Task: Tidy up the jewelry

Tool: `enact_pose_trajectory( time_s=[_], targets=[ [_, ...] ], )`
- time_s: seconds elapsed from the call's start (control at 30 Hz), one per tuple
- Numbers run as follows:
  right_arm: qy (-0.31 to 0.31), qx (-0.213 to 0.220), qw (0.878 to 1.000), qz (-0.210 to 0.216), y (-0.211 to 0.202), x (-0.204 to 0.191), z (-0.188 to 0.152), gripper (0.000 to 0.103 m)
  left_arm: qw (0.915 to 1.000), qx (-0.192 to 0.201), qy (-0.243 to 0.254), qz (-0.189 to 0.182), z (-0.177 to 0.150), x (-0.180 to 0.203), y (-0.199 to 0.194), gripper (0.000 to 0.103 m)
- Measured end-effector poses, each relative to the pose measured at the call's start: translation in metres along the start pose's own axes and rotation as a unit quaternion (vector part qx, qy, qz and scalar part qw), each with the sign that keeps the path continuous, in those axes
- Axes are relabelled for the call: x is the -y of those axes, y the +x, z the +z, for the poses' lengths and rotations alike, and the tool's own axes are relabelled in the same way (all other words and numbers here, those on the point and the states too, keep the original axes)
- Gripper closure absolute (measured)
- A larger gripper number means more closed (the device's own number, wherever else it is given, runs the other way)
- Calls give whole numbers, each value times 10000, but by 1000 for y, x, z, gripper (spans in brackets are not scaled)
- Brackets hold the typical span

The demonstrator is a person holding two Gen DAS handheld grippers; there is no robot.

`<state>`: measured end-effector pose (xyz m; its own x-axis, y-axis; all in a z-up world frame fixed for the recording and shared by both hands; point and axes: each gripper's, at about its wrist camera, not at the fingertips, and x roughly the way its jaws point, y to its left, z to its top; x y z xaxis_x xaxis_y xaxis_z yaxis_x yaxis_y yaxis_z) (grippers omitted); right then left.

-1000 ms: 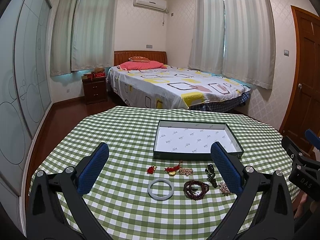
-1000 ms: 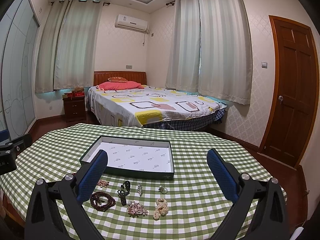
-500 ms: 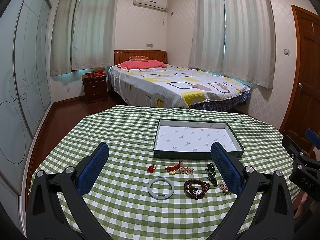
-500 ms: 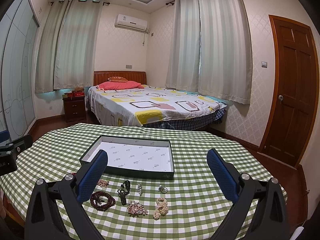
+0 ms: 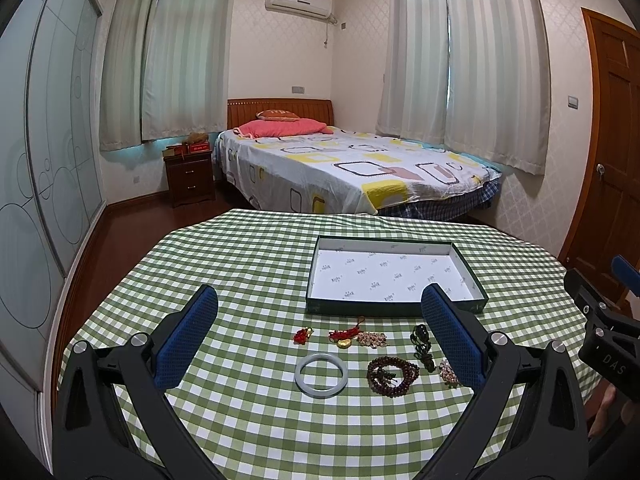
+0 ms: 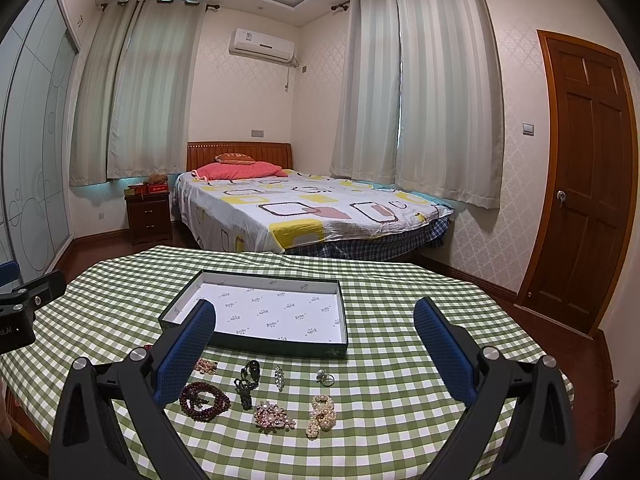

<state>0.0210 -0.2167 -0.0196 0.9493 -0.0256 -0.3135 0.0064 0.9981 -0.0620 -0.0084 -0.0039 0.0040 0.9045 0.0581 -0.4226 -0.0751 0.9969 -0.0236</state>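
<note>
left wrist: over table's left, facing bed | right wrist: right | shared: tray [image 5: 394, 306] [image 6: 256, 346]

Home bedroom: bed [image 5: 352, 172], curtains [image 5: 492, 60], nightstand [image 5: 188, 176].

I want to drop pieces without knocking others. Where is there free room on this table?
The box floor is bare. Checked cloth left of the box is free, also right of the ring. Crowded: the strip before the box, from red charm to pearl piece.
</note>
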Motion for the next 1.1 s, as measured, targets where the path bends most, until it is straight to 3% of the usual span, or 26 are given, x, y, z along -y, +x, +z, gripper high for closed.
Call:
enact_pose_trajectory(
  time_s=[0.6, 0.97, 1.1],
  targets=[
    [23, -80, 10000, 12, 10, 4, -9, 6, 9998, -169, 107, 26, -11, 4, 19, 4],
    [9, -208, 9998, 43, 41, 10, -39, 6, 9995, -309, -10, 107, -33, -23, 64, 4],
    [27, -462, 9989, 73, 59, 13, -57, 6, 9979, -643, -104, 4, -50, -28, 87, 4]
  ],
)
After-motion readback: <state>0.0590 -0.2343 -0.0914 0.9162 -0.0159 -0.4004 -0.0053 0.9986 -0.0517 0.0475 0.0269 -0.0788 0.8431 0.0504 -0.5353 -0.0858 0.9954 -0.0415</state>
